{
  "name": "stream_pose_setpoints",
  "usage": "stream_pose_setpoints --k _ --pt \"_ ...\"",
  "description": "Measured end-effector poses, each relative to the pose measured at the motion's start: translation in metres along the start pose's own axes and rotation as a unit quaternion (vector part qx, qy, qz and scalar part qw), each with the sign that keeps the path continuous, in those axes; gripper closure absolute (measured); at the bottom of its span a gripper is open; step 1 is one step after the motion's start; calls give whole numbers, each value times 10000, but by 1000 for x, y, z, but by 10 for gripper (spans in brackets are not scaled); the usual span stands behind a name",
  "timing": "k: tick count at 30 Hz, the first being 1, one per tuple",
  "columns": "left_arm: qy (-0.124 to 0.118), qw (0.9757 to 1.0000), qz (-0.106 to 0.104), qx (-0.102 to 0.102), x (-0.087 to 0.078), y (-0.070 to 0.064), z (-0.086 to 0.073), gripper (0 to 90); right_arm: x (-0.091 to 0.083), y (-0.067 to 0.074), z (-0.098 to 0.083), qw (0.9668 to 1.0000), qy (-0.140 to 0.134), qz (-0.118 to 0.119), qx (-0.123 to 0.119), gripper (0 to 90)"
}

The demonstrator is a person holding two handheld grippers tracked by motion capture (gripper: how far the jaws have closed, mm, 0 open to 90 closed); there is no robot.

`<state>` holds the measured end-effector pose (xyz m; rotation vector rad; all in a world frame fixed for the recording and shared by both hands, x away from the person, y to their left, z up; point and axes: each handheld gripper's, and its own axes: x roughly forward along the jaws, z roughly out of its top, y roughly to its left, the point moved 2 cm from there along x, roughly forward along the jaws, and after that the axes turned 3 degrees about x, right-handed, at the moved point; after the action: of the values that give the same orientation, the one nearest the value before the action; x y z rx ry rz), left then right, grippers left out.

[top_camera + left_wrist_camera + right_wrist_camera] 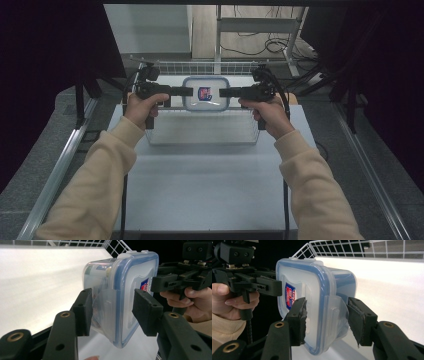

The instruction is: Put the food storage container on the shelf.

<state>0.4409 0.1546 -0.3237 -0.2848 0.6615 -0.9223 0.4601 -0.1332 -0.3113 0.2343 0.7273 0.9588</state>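
Observation:
A clear plastic container (206,93) with a blue-rimmed lid and a red and blue label hangs above the far part of a wire basket (202,132), with the lid towards me. My left gripper (187,91) is shut on its left side and my right gripper (225,92) on its right side. In the left gripper view the container (117,290) sits between the pads of my left gripper (112,312), which press on its body and lid around a side latch. In the right gripper view my right gripper (327,320) clamps the opposite latch side of the container (312,290).
The basket stands at the far end of a grey table (200,180). Rails run along both sides of the table. A metal frame and cables (270,45) lie on the floor beyond. In each gripper view the other hand and its gripper (175,280) (249,282) show behind the container.

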Motion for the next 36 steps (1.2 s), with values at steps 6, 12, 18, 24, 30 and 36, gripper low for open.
stream_pose_setpoints --k 6,12,18,24,30,36 --pt "-19 9997 -86 -224 9 22 12 521 13 -14 21 9999 104 -24 91 510" --pt "11 9992 -87 -400 19 37 20 520 24 -29 32 9996 203 -17 171 508" --pt "-74 9981 -77 -615 27 49 23 520 33 -42 34 9990 255 -41 376 498" --pt "-162 9922 -156 -1230 33 61 27 519 41 -53 40 9946 276 -80 999 479" --pt "-176 9870 -210 -1585 38 70 29 509 47 -60 43 9855 252 -87 1674 477" --pt "-231 9828 -297 -1807 42 78 27 491 52 -67 43 9767 169 -82 2136 465"
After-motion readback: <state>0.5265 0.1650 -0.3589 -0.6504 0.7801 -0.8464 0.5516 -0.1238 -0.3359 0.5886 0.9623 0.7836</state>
